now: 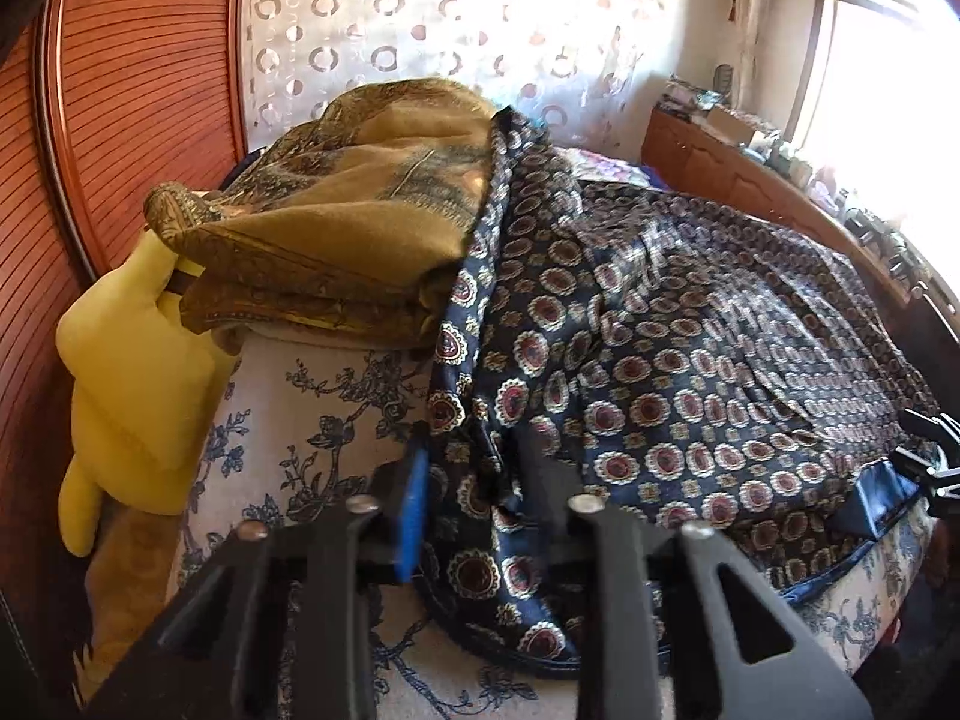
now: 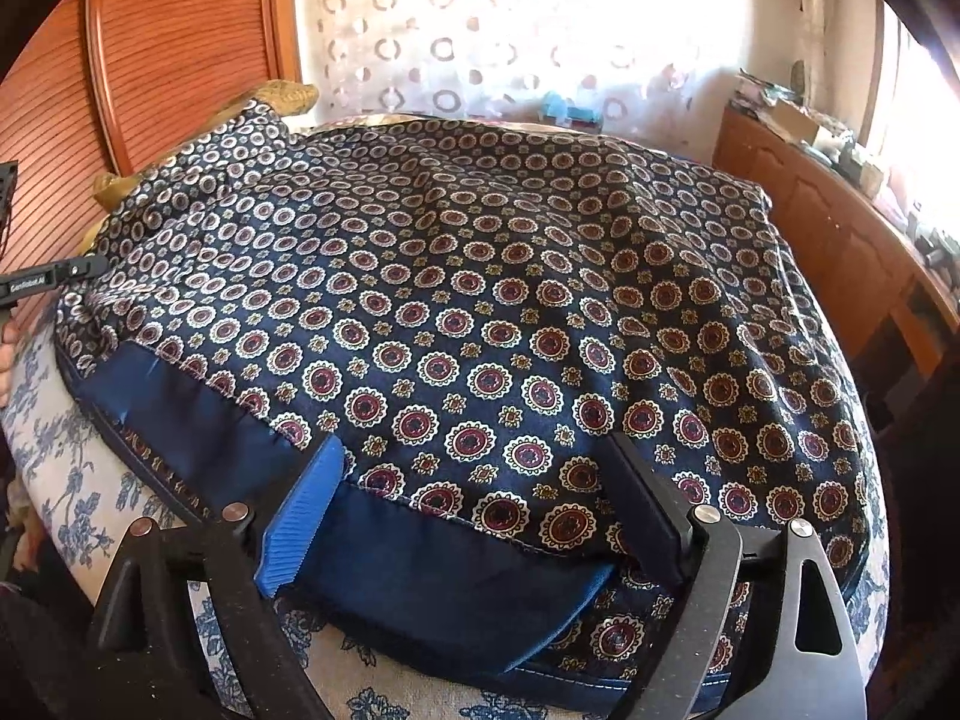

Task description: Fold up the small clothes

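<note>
navy patterned garment point(image 2: 480, 312) spread flat; left tongs point(image 1: 474, 492) pinch its edge.

Yellow cushion point(image 1: 129, 396) half behind cloth point(image 1: 336, 228)

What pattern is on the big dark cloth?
Navy cloth with red-and-white round medallions; clearest in the right wrist view.

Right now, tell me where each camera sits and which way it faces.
Left wrist: on the left gripper, angled down at the navy cloth edge its jaws pinch; mustard cloth behind; right gripper shows at right.
Right wrist: on the right gripper, angled down at the cloth's blue hem, jaws open around it; left gripper at left.
Both see the navy cloth and curtain.
</note>
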Tool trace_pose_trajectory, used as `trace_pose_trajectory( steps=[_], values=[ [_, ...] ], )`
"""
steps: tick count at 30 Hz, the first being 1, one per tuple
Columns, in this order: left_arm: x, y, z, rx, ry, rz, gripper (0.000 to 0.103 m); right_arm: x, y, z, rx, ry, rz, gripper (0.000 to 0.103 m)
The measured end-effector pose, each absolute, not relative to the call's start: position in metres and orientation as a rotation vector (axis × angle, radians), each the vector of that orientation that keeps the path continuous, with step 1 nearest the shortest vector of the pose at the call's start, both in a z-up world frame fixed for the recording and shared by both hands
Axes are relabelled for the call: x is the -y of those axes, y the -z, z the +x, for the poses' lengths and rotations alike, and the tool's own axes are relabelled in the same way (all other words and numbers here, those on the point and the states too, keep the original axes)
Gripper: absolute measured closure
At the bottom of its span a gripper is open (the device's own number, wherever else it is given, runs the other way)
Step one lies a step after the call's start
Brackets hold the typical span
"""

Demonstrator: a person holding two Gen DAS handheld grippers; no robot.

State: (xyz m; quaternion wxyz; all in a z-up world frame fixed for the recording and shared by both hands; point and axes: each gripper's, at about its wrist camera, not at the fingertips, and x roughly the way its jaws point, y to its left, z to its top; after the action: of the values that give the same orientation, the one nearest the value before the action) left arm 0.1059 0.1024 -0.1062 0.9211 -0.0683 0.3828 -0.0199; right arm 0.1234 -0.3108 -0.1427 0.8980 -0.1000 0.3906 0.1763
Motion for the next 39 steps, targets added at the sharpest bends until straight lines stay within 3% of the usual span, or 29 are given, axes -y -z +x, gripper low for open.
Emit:
trace_pose_trajectory(
  steps=[2, 5, 22, 39],
  values=[
    [-0.1, 0.105, 0.105, -0.779, 0.058, -0.14, 0.099, 0.31, 0.143, 0.121, -0.801, -0.383, -0.229, 0.012],
    [-0.088, 0.097, 0.098, -0.737, 0.089, -0.105, 0.103, 0.313, 0.143, 0.121, -0.8, -0.385, -0.219, 0.012],
    [0.009, -0.004, 0.086, -0.516, 0.306, -0.008, 0.103, 0.319, 0.143, 0.114, -0.787, -0.447, -0.241, 0.011],
    [0.158, -0.062, 0.128, -0.463, 0.576, 0.125, 0.103, 0.422, 0.092, 0.086, -0.611, -0.298, -0.118, 0.011]
  ],
)
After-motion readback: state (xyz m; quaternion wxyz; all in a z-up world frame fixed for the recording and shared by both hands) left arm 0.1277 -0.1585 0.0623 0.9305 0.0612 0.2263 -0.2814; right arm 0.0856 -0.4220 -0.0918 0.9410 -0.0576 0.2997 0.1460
